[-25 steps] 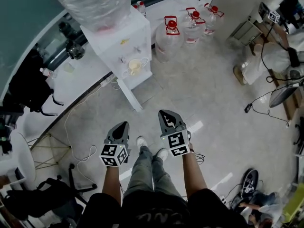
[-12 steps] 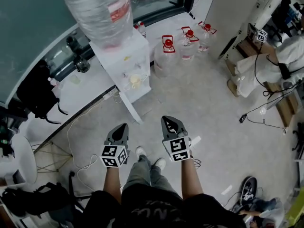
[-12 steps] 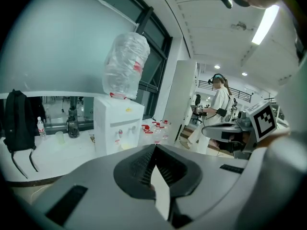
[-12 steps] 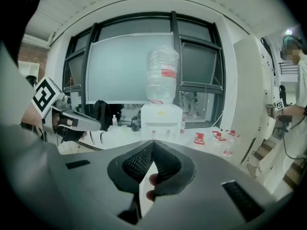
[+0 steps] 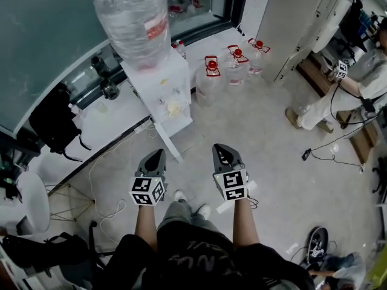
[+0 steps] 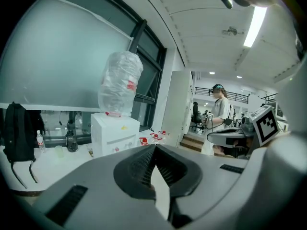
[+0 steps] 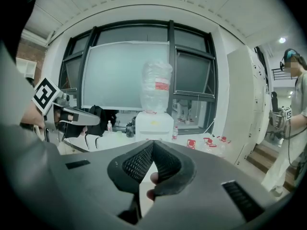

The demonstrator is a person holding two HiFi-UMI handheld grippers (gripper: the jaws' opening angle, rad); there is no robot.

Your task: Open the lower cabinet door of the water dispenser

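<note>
**Left gripper (image 5: 156, 156) and right gripper (image 5: 222, 151) both clenched on nothing, well apart from the water dispenser (image 5: 160, 80).**

Head view: the dispenser, with an inverted bottle (image 5: 134, 17) on top, stands ahead and to the left of both tools, its taps facing the person. The left gripper is the nearer, and both point roughly at the unit. A narrow white panel (image 5: 166, 139) juts from the lower front corner. Its long axis runs from the cabinet toward the gap between the grippers, free end pointing at the person. Judged: this is the lower cabinet door seen edge-on and swung open, as the task wants. The hinge is not visible, so this is not certain.
</note>
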